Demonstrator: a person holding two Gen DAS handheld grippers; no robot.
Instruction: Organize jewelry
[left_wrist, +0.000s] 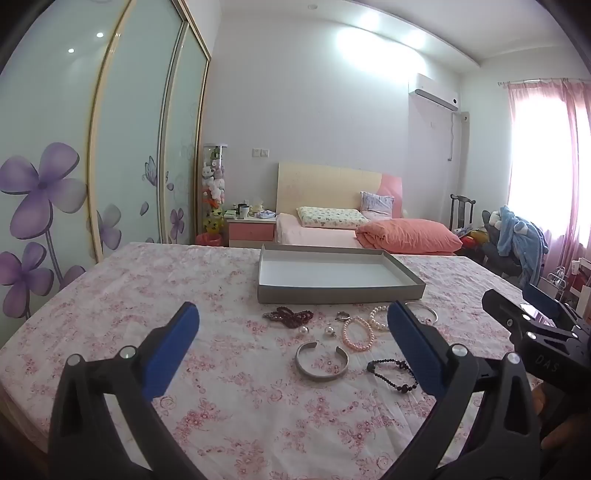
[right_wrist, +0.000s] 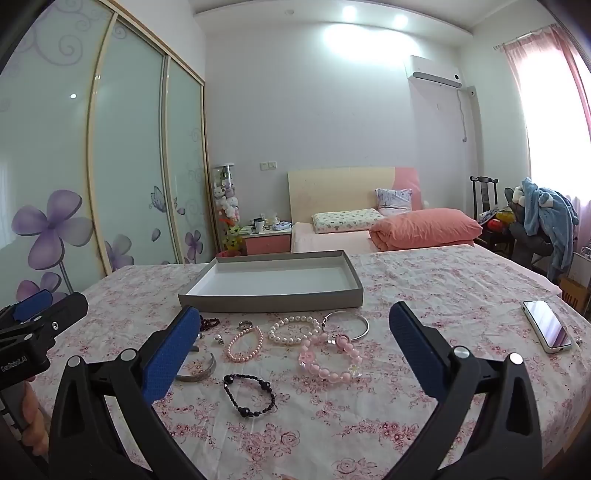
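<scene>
Black bead bracelet (right_wrist: 249, 395): closest to the right tongs, on the flowery sheet (right_wrist: 424, 288), well in front of the grey box (right_wrist: 271, 295).
Other jewelry: pink pearl bracelet (right_wrist: 244, 344), white pearl bracelet (right_wrist: 294, 329), big pink bead bracelet (right_wrist: 328, 356), thin silver bangle (right_wrist: 356, 325) and silver cuff (left_wrist: 321, 361) — all spread out in front of the box, none inside.
Grey box: empty, open on top; likely where the jewelry should go.
Right tongs (right_wrist: 295, 347): wide, holding nothing, above the jewelry.
Left tongs (left_wrist: 293, 343): wide, empty too — probably ready to pick.
Phone (right_wrist: 546, 326): far right of the box.
</scene>
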